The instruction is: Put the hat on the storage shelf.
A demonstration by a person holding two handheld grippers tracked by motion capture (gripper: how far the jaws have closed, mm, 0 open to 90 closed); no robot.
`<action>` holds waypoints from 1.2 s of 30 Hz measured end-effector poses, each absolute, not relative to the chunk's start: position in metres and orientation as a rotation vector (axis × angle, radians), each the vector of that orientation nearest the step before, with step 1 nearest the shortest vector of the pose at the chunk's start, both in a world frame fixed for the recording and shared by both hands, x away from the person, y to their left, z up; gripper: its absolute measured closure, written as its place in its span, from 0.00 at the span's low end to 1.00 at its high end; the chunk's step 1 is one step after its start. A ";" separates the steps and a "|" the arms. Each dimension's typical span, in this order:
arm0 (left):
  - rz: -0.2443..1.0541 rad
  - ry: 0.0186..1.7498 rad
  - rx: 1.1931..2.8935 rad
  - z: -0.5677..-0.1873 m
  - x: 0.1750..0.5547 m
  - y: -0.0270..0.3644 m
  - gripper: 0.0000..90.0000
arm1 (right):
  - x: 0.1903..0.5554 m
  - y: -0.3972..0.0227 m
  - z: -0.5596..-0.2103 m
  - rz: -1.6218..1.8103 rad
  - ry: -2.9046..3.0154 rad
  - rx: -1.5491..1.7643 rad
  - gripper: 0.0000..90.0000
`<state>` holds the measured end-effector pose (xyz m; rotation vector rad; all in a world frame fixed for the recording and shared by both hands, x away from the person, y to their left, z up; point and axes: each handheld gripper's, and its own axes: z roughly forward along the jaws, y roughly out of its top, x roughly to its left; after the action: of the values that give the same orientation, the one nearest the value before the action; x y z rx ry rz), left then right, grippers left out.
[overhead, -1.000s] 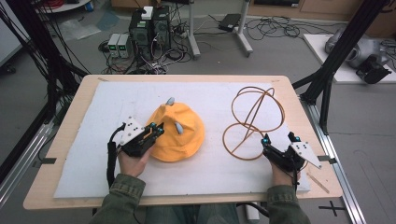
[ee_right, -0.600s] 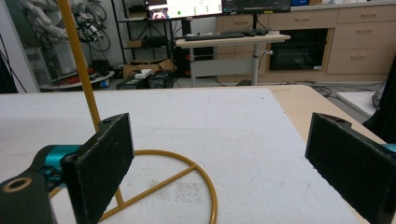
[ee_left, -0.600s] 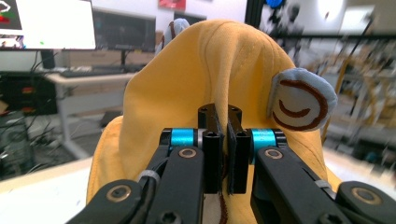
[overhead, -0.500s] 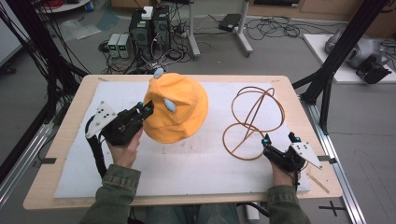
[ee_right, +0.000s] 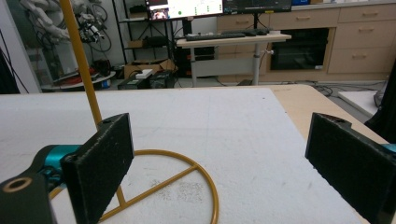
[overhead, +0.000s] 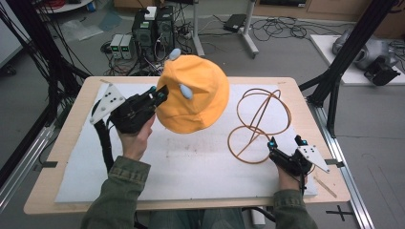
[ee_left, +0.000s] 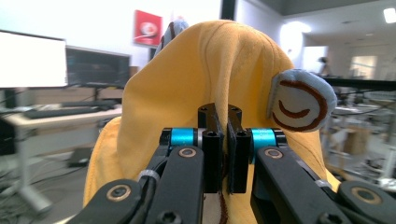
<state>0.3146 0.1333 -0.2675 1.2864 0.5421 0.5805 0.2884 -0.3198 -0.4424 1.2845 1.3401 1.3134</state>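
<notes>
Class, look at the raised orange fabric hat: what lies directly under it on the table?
Beneath the orange fabric hat, held up by the left hand-held gripper, bare white table mat shows. The mat directly below is covered.

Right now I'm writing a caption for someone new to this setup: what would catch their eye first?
The orange hat, held up off the table in the left tool, which is shut on its brim; pale blue ear-like patches stick out from it. Next comes the wire hat stand of copper-coloured loops, standing on the white mat right of centre, with the right tool open at its base ring.
</notes>
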 end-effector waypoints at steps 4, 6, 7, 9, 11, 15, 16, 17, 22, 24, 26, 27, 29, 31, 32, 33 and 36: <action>0.531 0.476 1.314 -0.248 0.324 0.104 0.97 | 0.289 -0.319 -0.443 1.308 1.351 1.281 0.08; 0.510 0.451 1.327 -0.241 0.327 0.093 0.97 | 0.289 -0.318 -0.443 1.309 1.356 1.276 0.08; 0.505 0.439 1.331 -0.238 0.329 0.087 0.97 | 0.288 -0.318 -0.443 1.310 1.359 1.273 0.08; 0.480 0.417 1.334 -0.232 0.334 0.076 0.97 | 0.288 -0.317 -0.443 1.313 1.360 1.271 0.08; 0.471 0.410 1.334 -0.230 0.336 0.071 0.97 | 0.288 -0.316 -0.443 1.315 1.366 1.269 0.08; 0.386 0.362 1.345 -0.223 0.349 0.041 0.97 | 0.288 -0.316 -0.443 1.313 1.368 1.267 0.08; 0.370 0.351 1.352 -0.222 0.352 0.034 0.97 | 0.288 -0.317 -0.443 1.312 1.369 1.270 0.08; 0.350 0.346 1.361 -0.223 0.355 0.028 0.97 | 0.288 -0.317 -0.443 1.317 1.367 1.271 0.08; 0.274 0.312 1.444 -0.225 0.370 -0.003 0.97 | 0.288 -0.318 -0.443 1.317 1.370 1.265 0.08; 0.259 0.312 1.461 -0.225 0.373 -0.009 0.97 | 0.288 -0.318 -0.443 1.321 1.370 1.264 0.08; 0.201 0.310 1.525 -0.227 0.382 -0.025 0.97 | 0.288 -0.317 -0.443 1.324 1.370 1.261 0.08; 0.196 0.305 1.543 -0.227 0.384 -0.029 0.97 | 0.288 -0.317 -0.443 1.326 1.370 1.266 0.08; 0.165 0.305 1.565 -0.230 0.388 -0.036 0.97 | 0.288 -0.318 -0.443 1.322 1.373 1.266 0.08; 0.151 0.307 1.576 -0.232 0.389 -0.039 0.97 | 0.287 -0.318 -0.443 1.327 1.370 1.264 0.08; 0.141 0.313 1.591 -0.234 0.390 -0.042 0.97 | 0.287 -0.318 -0.443 1.328 1.366 1.264 0.08; 0.145 0.329 1.640 -0.238 0.392 -0.048 0.97 | 0.287 -0.318 -0.443 1.328 1.369 1.264 0.08; 0.154 0.347 1.684 -0.242 0.394 -0.053 0.97 | 0.287 -0.319 -0.443 1.327 1.365 1.261 0.08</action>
<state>0.3944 -0.0532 -0.2417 1.6835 0.3470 0.1545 0.2870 -0.3193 -0.4427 1.2610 1.3652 1.3269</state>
